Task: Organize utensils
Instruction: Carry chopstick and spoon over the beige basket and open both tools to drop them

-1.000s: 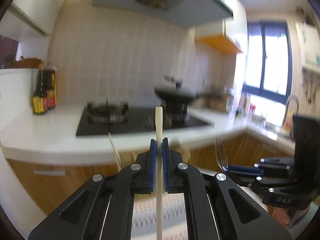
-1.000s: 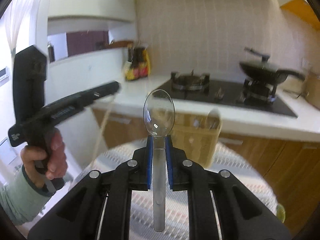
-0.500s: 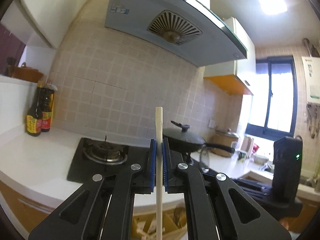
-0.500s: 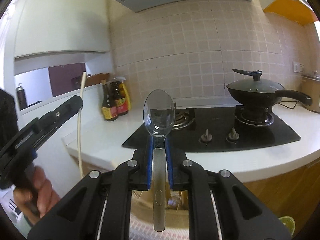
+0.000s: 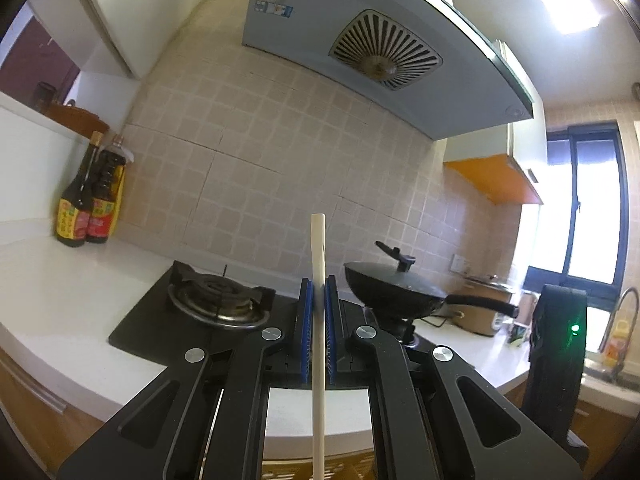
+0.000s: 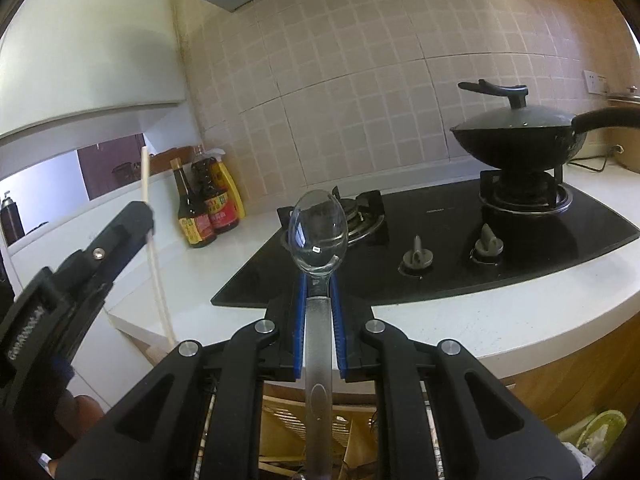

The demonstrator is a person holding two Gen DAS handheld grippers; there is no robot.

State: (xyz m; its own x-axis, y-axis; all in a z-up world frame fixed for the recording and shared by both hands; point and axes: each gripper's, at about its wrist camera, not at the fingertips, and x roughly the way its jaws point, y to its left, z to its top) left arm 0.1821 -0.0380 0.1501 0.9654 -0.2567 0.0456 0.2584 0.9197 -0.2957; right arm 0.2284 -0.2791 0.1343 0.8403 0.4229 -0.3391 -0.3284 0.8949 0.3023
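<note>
My left gripper [image 5: 319, 284] is shut on a pale chopstick [image 5: 319, 248] that stands upright between the blue pads, raised above the counter. It also shows in the right wrist view [image 6: 150, 220] at the left, with the chopstick [image 6: 154, 248] running through it. My right gripper [image 6: 318, 280] is shut on the handle of a clear plastic spoon [image 6: 318, 232], bowl up and forward. The right gripper's body appears in the left wrist view at the right edge [image 5: 558, 344]. A woven utensil basket [image 6: 288, 432] shows partly below my right gripper.
A black gas hob [image 6: 440, 252] lies in a white counter [image 5: 60, 288]. A lidded black wok [image 6: 516, 136] sits on the right burner. Sauce bottles [image 5: 88, 204] stand at the back left. A range hood [image 5: 360, 40] hangs above. A sink tap [image 5: 624, 312] is at far right.
Both grippers have risen and tilted up with their utensils. The basket and striped table cloth have dropped almost out of view, and the hob and tiled wall now fill the views.
</note>
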